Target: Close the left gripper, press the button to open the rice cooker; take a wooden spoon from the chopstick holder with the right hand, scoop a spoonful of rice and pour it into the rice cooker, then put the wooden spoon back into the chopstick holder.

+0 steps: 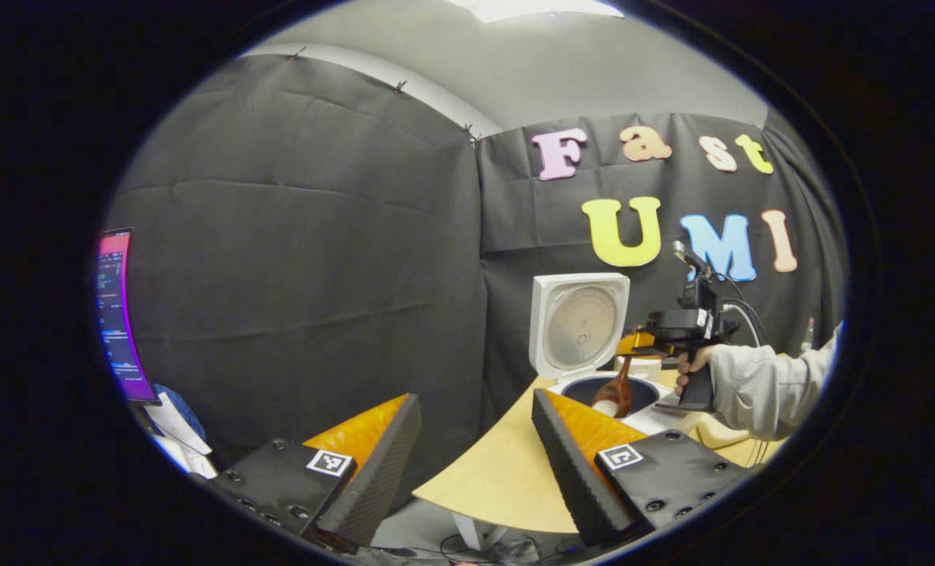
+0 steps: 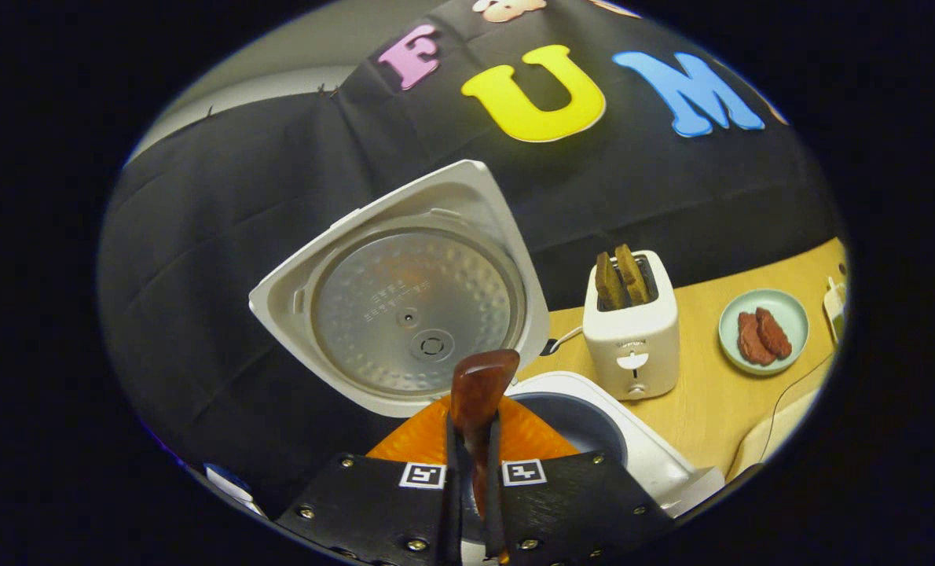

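The white rice cooker (image 1: 593, 385) stands on the table with its lid (image 1: 580, 325) raised upright. My right gripper (image 1: 639, 343), held by a hand in a grey sleeve, hangs just above the pot's right side. It is shut on the handle of the wooden spoon (image 1: 617, 395), whose bowl points down over the dark pot with white rice at its tip. In the right gripper view the spoon handle (image 2: 479, 389) sticks up between my right gripper (image 2: 474, 487) fingers, in front of the lid (image 2: 412, 306) and the pot (image 2: 585, 417). My left gripper (image 1: 475, 464) is open and holds nothing, well back from the cooker.
A white toaster (image 2: 631, 334) with two toast slices stands right of the cooker. Farther right sits a pale green plate (image 2: 782, 310) with red pieces. The wooden table (image 1: 499, 479) has a curved near edge. A lit monitor (image 1: 118, 314) is at the far left.
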